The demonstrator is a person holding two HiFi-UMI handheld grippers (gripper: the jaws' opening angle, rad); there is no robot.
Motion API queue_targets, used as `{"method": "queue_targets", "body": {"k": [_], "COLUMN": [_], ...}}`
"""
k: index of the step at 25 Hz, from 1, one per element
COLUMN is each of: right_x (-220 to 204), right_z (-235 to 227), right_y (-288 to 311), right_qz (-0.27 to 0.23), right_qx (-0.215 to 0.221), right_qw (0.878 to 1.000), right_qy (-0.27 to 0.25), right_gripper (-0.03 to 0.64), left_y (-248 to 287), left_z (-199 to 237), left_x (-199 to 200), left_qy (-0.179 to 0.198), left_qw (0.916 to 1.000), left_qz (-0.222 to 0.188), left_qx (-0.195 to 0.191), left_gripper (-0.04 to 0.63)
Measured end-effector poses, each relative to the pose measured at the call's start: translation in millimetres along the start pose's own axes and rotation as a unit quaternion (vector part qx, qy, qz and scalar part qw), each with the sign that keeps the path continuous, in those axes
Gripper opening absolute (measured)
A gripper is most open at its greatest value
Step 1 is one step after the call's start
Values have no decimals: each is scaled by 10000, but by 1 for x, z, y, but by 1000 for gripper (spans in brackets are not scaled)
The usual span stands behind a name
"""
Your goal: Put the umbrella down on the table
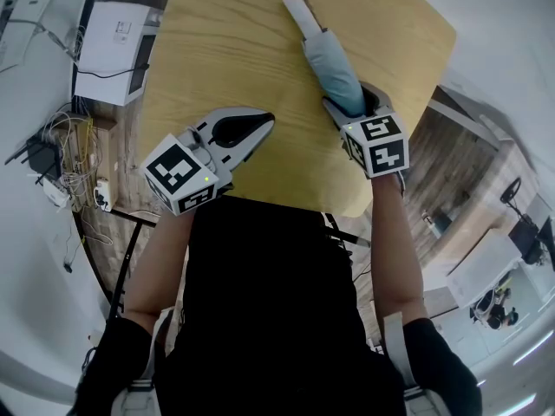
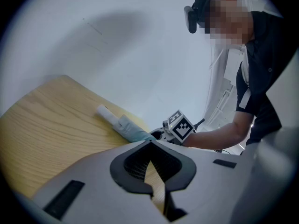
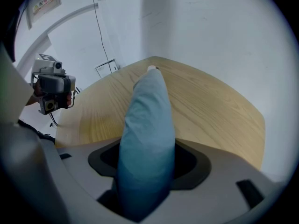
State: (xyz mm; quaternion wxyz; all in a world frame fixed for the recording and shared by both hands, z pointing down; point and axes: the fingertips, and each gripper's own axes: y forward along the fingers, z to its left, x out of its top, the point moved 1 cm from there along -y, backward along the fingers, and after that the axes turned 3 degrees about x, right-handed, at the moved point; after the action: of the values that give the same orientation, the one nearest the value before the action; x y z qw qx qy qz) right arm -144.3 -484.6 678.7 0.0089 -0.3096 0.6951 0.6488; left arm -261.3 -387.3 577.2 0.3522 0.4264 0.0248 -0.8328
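Umbrella (image 1: 323,52) down on the table (image 1: 217,50)
Your right gripper (image 1: 354,104) pinches its pale blue end; left gripper (image 1: 263,123) is pressed together, empty. Wall sign (image 3: 44,1) print's too small to read.

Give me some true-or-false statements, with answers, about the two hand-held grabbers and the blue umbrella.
The right gripper's fingers are closed on the light blue folded fabric umbrella. True.
The left gripper grips the umbrella too. False: its fingers are shut on nothing, apart from it.
The umbrella is opened out. False: it is folded up.
The umbrella's white handle points away from the person, over the light wooden table. True.
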Motion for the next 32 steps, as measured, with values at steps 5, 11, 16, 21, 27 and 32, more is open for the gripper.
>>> {"method": "queue_targets", "body": {"k": [5,11,16,21,27,32], "right_x": [0,1,7,42,54,32], "right_z": [-1,2,10,46,87,115], "right_y": [2,3,-49,-145,-263,-323], "right_qz": [20,-74,-664,-2172,-4007,-4854], "right_qx": [0,99,-125,75,575,728], "right_qw": [10000,9998,9973,9760,9140,8694], "right_qy": [44,159,300,162,-271,-573], "right_gripper": [282,284,285,284,216,92], "left_y": [-3,-13,-30,-45,-45,-51], "left_z": [-8,-35,-70,-102,-172,-229], "left_x": [-1,6,27,51,94,112], "left_qy": [68,378,810,1337,2067,2488], "left_qw": [10000,9992,9963,9901,9754,9633], "left_qz": [-48,-106,-248,-423,-717,-916], "left_qx": [10,-82,-134,-113,-277,-410], "left_gripper": [12,12,12,12,12,12]}}
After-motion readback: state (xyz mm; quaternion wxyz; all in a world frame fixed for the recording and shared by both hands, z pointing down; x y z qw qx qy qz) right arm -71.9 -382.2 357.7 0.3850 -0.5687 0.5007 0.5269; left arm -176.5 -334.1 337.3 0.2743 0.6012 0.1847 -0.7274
